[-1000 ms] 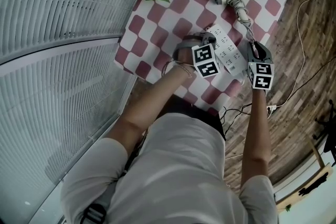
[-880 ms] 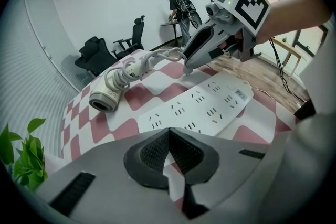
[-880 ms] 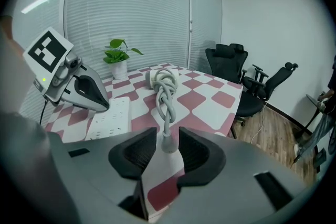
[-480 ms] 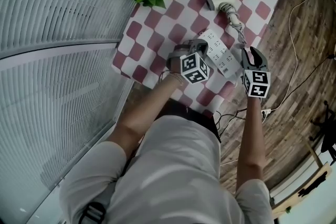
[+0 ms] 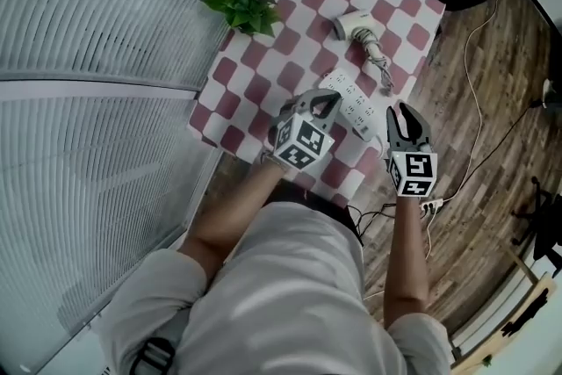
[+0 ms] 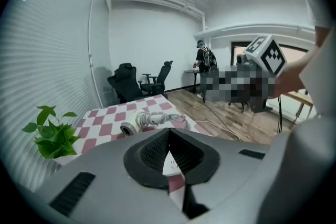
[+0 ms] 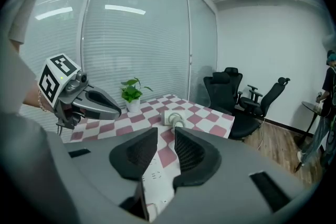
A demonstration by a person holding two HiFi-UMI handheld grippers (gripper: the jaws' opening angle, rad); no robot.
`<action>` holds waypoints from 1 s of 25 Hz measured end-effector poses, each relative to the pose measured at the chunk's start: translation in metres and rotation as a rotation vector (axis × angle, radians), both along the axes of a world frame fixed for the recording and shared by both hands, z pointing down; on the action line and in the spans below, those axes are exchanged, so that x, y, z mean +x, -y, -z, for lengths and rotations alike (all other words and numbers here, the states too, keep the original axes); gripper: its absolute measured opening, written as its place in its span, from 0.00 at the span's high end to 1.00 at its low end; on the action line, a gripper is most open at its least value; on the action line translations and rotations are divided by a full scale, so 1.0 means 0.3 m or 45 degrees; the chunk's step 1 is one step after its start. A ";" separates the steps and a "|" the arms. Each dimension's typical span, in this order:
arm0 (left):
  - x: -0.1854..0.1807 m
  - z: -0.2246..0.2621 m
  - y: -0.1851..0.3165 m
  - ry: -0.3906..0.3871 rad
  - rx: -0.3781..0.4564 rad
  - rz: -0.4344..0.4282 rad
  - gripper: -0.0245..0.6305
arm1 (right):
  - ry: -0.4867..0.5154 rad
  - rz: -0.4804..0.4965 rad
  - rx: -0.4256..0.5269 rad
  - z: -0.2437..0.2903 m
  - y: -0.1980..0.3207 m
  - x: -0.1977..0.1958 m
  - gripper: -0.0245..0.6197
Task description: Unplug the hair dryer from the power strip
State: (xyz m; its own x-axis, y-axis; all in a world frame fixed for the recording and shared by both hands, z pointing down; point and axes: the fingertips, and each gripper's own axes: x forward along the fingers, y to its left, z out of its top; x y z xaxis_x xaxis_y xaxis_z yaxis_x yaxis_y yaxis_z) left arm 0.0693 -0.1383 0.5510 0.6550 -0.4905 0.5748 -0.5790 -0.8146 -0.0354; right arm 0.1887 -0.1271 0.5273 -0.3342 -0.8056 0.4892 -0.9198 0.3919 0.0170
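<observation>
The white hair dryer (image 5: 355, 23) lies at the far side of the checkered table (image 5: 255, 75), its cord (image 5: 381, 66) running toward the white power strip (image 5: 353, 106). I cannot tell whether the plug sits in the strip. My left gripper (image 5: 330, 98) hangs above the strip's left end, jaws shut with nothing held. My right gripper (image 5: 402, 109) hovers off the strip's right end. Its jaws opened within the last second and have just closed a little; they stand open with nothing between them. In the right gripper view the strip (image 7: 157, 178) shows below the right gripper (image 7: 166, 136), and the dryer (image 7: 173, 118) lies beyond.
A potted plant (image 5: 247, 6) stands at the table's far left corner. Window blinds (image 5: 97, 31) run along the left. Cables (image 5: 479, 110) trail over the wooden floor on the right. Office chairs (image 7: 236, 94) stand past the table.
Both grippers have lifted off the power strip and risen above the table. The left one has rolled. The right gripper's jaws have parted and no longer hold the cord end.
</observation>
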 end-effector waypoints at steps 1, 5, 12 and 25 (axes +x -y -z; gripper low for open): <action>0.001 0.043 -0.015 -0.043 0.004 0.002 0.92 | 0.009 0.003 0.020 0.037 -0.016 -0.013 0.78; 0.006 0.205 -0.069 -0.203 0.010 -0.008 0.92 | 0.066 0.004 0.096 0.186 -0.079 -0.064 0.81; 0.008 0.455 -0.153 -0.355 0.096 -0.042 0.92 | 0.157 0.006 0.184 0.408 -0.174 -0.135 0.84; -0.007 0.750 -0.327 -0.589 0.128 -0.116 0.92 | 0.239 0.102 0.287 0.680 -0.329 -0.271 0.88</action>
